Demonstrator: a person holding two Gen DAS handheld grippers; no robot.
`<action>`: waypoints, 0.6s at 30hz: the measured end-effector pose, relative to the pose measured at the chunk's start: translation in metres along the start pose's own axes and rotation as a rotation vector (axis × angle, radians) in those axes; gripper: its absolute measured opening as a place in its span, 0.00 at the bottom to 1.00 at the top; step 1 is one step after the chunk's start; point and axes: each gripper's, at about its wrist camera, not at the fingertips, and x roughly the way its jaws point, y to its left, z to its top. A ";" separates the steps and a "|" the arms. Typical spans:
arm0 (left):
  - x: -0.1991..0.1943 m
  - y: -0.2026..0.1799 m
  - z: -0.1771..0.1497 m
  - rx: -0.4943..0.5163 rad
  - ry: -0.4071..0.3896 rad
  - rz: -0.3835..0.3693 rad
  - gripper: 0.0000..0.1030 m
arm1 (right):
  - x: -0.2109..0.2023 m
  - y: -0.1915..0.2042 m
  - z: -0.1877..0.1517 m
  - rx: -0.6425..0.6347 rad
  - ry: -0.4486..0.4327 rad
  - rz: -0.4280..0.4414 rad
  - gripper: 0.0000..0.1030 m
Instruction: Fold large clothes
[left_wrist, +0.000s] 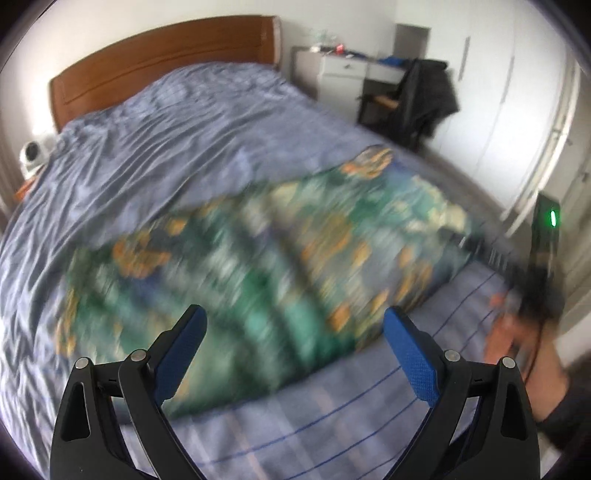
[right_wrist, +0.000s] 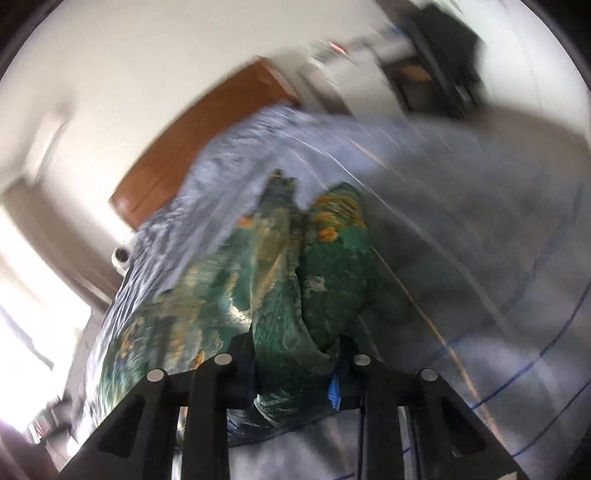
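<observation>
- Your left tongs (left_wrist: 295, 332) hang wide open above the bed (left_wrist: 155, 147), nothing between the blue pads (left_wrist: 413, 354), free for the next corner.
- Your right tongs (right_wrist: 295, 365) are clamped on a bunched fold of the green patterned garment (right_wrist: 317, 280), so that edge can be carried over.
- In the left view, the garment (left_wrist: 240, 266) lies spread across the blue bedspread, near the foot of the bed.
- Judging by that, a fold is under way, not finished.
</observation>
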 end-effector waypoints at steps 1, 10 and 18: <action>-0.001 -0.006 0.019 0.005 0.008 -0.043 0.94 | -0.009 0.014 0.003 -0.056 -0.022 0.011 0.27; 0.003 -0.029 0.095 0.122 0.123 -0.141 0.94 | -0.055 0.163 -0.032 -0.613 -0.116 0.072 0.27; 0.018 0.011 0.070 0.091 0.196 0.082 0.93 | -0.057 0.238 -0.104 -0.966 -0.101 0.111 0.27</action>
